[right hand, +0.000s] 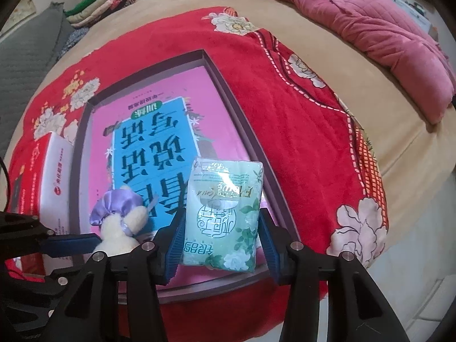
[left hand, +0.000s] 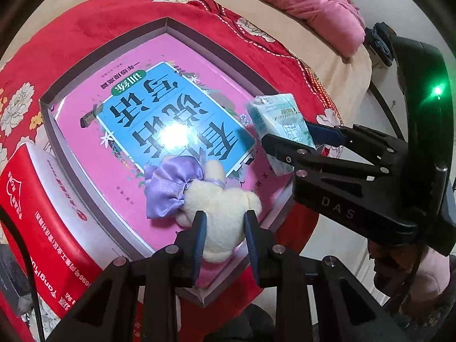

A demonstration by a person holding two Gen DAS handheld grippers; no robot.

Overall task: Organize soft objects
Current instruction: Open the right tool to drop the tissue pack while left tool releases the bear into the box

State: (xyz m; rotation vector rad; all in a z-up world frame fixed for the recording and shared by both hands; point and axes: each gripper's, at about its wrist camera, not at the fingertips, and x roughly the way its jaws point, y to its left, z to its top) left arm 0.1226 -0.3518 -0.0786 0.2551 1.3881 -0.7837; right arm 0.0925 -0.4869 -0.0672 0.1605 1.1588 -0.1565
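Left hand-held gripper (left hand: 223, 232): matte black linkage arms, silver round pivot screws, blue ribbed pads (left hand: 200, 235) lining the finger tips. Right hand-held gripper (right hand: 221, 238): same black build and blue pads; its housing is stamped "DAS" in pale letters, with a green indicator light (left hand: 437, 90) glowing on the curved black body.

Pink quilt (right hand: 356, 14) – folded clothes (right hand: 94, 8) – grey cushion (right hand: 31, 45).
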